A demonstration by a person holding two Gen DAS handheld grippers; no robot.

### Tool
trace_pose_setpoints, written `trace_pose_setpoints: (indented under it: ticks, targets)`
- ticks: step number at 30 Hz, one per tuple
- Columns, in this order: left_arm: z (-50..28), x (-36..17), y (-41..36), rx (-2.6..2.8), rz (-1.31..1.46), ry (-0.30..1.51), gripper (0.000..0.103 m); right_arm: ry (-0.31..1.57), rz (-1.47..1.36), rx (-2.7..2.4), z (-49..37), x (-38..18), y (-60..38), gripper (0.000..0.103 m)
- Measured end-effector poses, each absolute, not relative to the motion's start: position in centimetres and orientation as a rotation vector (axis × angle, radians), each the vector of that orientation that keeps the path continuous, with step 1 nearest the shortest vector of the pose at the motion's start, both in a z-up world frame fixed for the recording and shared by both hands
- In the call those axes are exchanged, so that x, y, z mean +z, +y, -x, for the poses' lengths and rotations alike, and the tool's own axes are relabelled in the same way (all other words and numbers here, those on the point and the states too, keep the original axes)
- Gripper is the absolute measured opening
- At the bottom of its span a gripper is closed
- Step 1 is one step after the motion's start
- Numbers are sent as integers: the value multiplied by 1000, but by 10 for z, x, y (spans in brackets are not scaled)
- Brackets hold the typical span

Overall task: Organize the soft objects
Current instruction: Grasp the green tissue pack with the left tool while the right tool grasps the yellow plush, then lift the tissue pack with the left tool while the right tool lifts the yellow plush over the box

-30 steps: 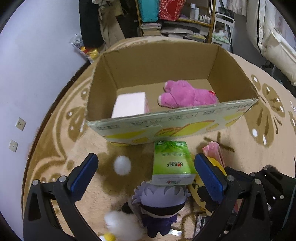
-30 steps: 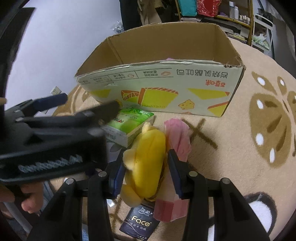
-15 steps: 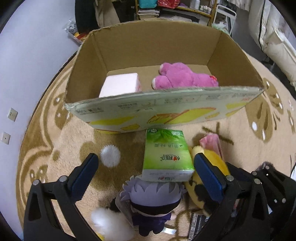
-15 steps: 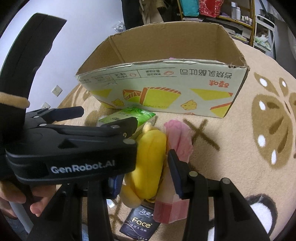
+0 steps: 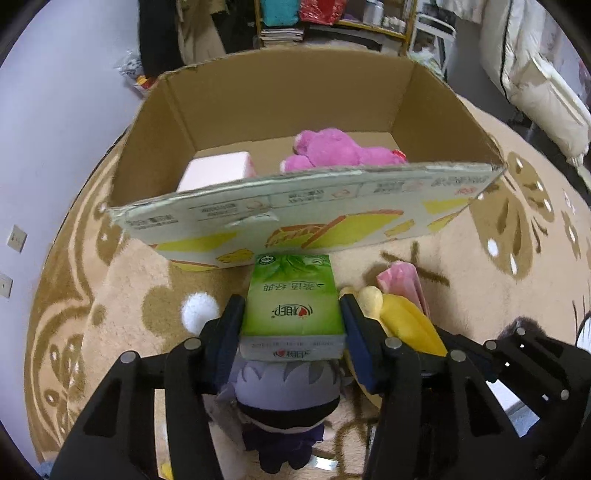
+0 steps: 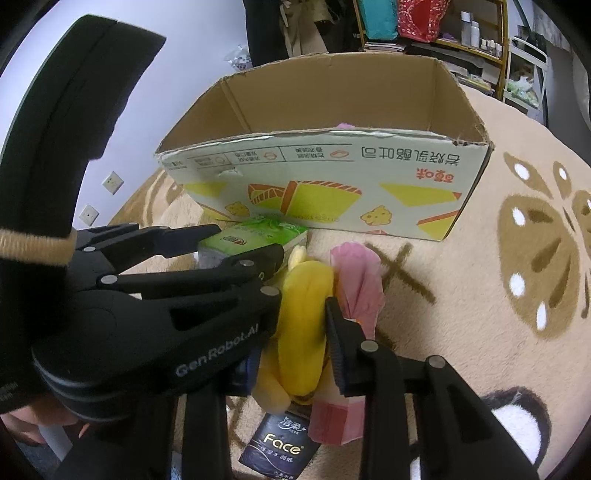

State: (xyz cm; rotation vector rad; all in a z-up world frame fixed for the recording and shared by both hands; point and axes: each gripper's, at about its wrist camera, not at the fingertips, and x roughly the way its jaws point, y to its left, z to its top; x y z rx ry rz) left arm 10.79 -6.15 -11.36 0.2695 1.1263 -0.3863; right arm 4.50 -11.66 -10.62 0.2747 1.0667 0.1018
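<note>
My left gripper is shut on a green tissue pack, just in front of the open cardboard box. The pack also shows in the right wrist view. Inside the box lie a pink plush bear and a pale pink tissue pack. My right gripper is shut on a yellow plush toy, which also shows in the left wrist view. A pink tissue pack lies right of it. A purple-haired plush doll lies under the left gripper.
A dark "Face" tissue pack lies under the yellow toy. A white pompom sits on the beige patterned rug. A wall with sockets is on the left. Shelves and bedding stand behind the box.
My left gripper has moved forward and closed on the green tissue pack. The right gripper stays shut on the yellow toy.
</note>
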Motion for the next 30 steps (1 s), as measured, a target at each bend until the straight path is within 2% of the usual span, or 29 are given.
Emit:
trace_pose_setpoints:
  ticks: [19,30]
  targets:
    - [-85,-68,-13,-223,-232,973,51,971,-342,92,-36,-82,-133,32]
    - [-72,-41,4,-172,-187,866,51,799,-340,61,-24,-47,-141,32]
